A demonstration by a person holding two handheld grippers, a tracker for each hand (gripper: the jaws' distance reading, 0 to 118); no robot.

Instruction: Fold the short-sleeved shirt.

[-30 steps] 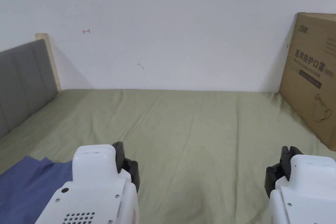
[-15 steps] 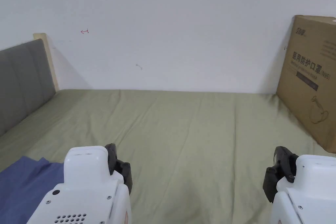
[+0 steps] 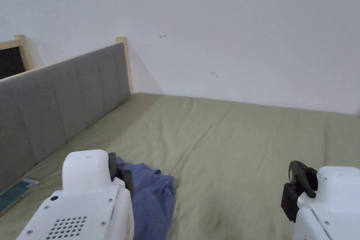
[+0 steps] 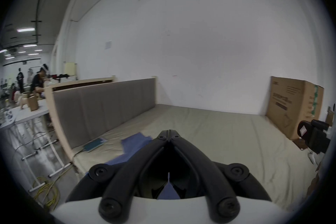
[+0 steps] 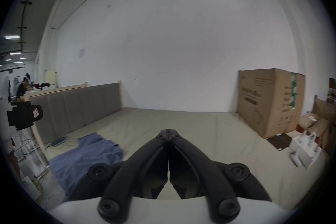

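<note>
My left gripper (image 4: 169,132) and right gripper (image 5: 168,131) hung over the olive-green bedsheet (image 3: 239,146), both with jaws pressed together and empty, while the crumpled blue short-sleeved shirt (image 5: 87,151) lay bunched at the left edge by the grey padded headboard (image 3: 63,100), where a careless tug might have dragged it off. Print on the brown cardboard box (image 5: 269,102) was too blurred to read.

The right gripper (image 5: 168,134), black two-jaw tongs on a white body, is hovering over an olive-green bed sheet (image 5: 209,129) with its jaws pressed together on nothing. A crumpled blue short-sleeved shirt (image 5: 85,155) is lying at left, near a grey padded headboard (image 5: 76,106). A tall brown cardboard box (image 5: 269,100) is standing at right.
</note>
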